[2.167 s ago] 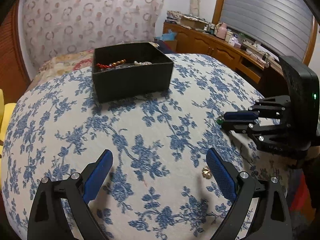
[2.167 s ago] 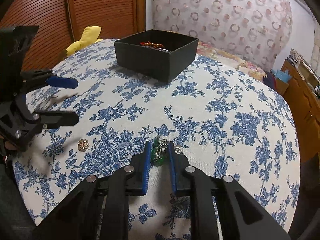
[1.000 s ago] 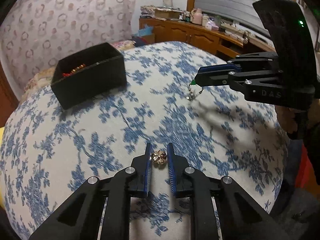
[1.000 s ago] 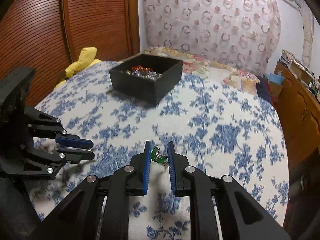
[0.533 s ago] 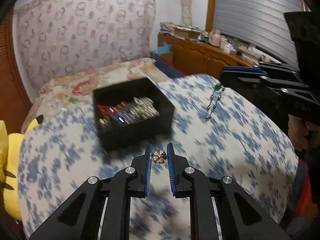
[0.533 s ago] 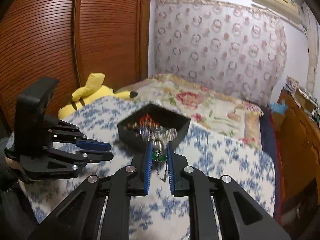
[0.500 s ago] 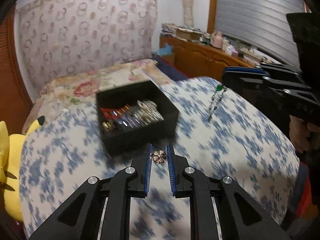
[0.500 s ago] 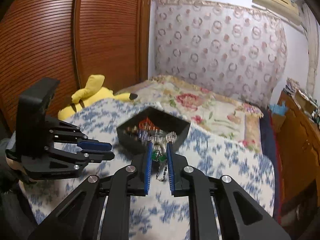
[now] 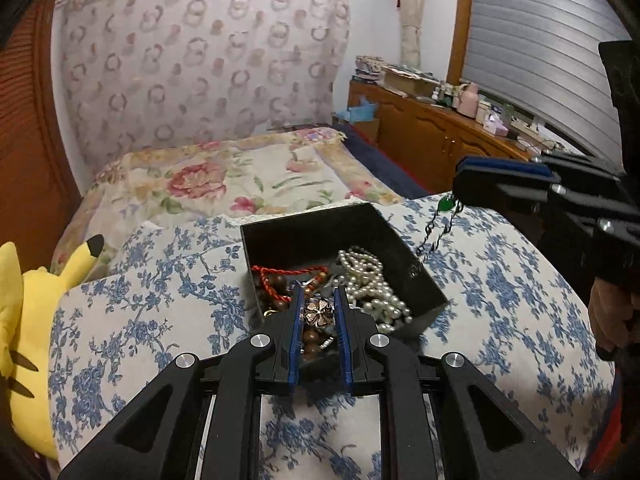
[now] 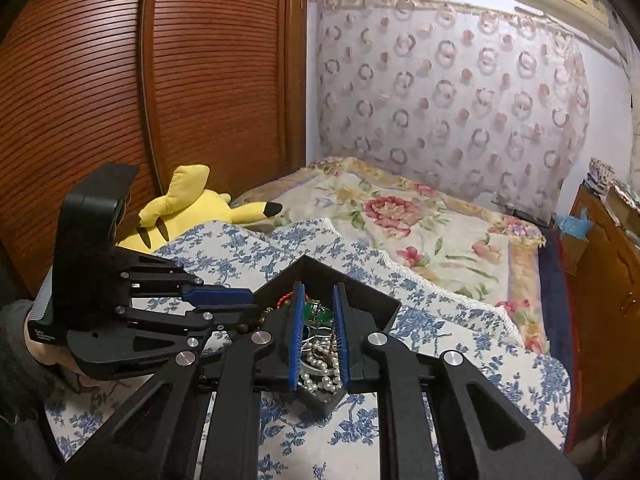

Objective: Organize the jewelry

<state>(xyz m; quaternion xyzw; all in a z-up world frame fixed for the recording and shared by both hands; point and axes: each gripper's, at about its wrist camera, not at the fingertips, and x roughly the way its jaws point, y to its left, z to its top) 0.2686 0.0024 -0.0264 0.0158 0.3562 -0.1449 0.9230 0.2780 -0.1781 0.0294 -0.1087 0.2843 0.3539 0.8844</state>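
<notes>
A black open box (image 9: 304,230) sits on the blue-flowered cloth and holds a pearl string (image 9: 372,280), a red cord and brown beads. My left gripper (image 9: 318,314) is shut on a gold flower brooch (image 9: 318,314) and holds it just over the box's near edge. My right gripper (image 10: 318,312) is shut on a green-stone chain (image 10: 316,312), over the box (image 10: 370,300). In the left wrist view the right gripper (image 9: 460,196) sits at the right, with the chain (image 9: 438,226) dangling above the box's far right corner.
A yellow plush toy (image 9: 24,340) lies at the cloth's left edge. A floral bedspread (image 10: 420,224) lies behind the box. A wooden cabinet (image 9: 436,140) with clutter stands at the right, and a slatted wooden door (image 10: 140,80) at the left.
Both grippers have moved forward to the box, each carrying its piece. The brooch and the green chain now hang over the box instead of short of it.
</notes>
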